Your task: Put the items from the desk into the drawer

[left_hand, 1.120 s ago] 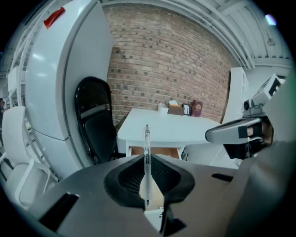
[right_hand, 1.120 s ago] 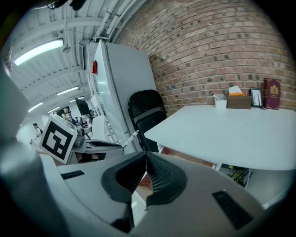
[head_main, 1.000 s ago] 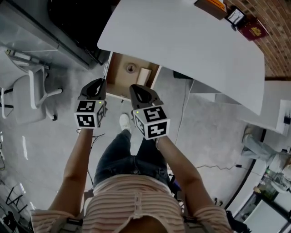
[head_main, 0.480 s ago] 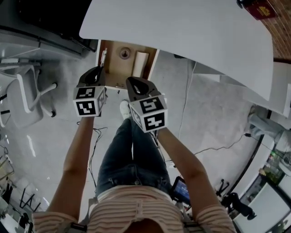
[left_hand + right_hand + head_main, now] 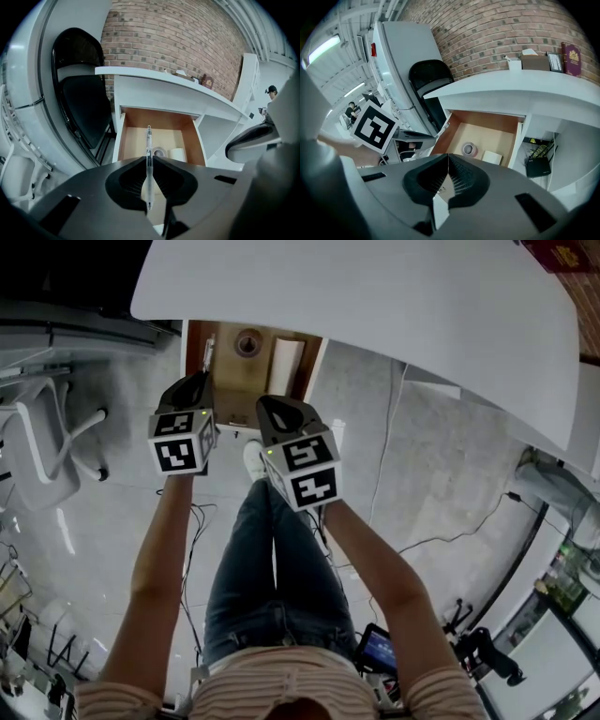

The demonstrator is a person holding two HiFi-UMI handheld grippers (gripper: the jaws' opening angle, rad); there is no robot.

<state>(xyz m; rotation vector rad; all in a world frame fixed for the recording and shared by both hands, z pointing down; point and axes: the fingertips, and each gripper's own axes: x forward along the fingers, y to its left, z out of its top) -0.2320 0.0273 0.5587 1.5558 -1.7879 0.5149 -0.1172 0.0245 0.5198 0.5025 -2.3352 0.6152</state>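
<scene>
1. The left gripper [image 5: 199, 382] is gripping a clear pen [image 5: 149, 140]. Its jaws are standing narrow, pressing on the barrel from both sides, and the pen's front end is sticking out past the tips toward 12 o'clock.
2. The right gripper [image 5: 265, 405] is keeping its jaws together at the tips. A thin pale piece [image 5: 439, 211] is sitting pinched in the slot behind them; I cannot tell what it is.
3. In the head view the two grippers are hanging side by side, the left one at 9 o'clock of the right one, both pointing toward 12 o'clock and slanting downward.
4. The drawer [image 5: 228, 381] is standing pulled out from under the white desk [image 5: 375, 306], directly at 12 o'clock of both grippers and close to their tips.
5. Inside the drawer a tape roll [image 5: 248, 341] is lying flat on the wooden bottom, and a white block [image 5: 287, 362] is lying just beside it at 3 o'clock.
6. In the left gripper view the pen's tip is showing in front of the drawer's back wall, with the roll at 5 o'clock of it.
7. On the desktop a red book [image 5: 571, 58] is standing upright against the brick wall, with a brown box [image 5: 534, 61] at 9 o'clock of it.
8. A black router [image 5: 539, 165] is sitting under the desk, at 3 o'clock of the drawer.
</scene>
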